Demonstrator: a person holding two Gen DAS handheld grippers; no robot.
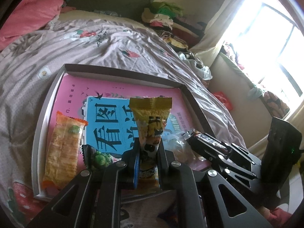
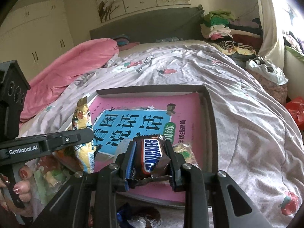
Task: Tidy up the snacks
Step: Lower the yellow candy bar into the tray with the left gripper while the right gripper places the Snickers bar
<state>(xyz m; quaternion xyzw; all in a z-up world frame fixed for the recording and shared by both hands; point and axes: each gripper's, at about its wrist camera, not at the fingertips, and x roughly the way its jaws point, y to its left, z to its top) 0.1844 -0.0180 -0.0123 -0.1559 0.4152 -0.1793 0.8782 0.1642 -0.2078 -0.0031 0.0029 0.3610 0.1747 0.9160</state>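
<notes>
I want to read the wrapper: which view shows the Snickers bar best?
The right wrist view: the Snickers bar sits large and centred, clamped in the right gripper, its logo readable. The left wrist view shows it only as a dark, glary shape off to the right, with no readable label.

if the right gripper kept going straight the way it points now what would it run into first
Probably the pink book lying in the shallow box. The right gripper, shut on a Snickers bar, angles down toward it with nothing visible between, though depth is unclear.

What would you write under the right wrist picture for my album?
The right gripper clamps a Snickers bar above a shallow box holding a pink book on a bed.
</notes>
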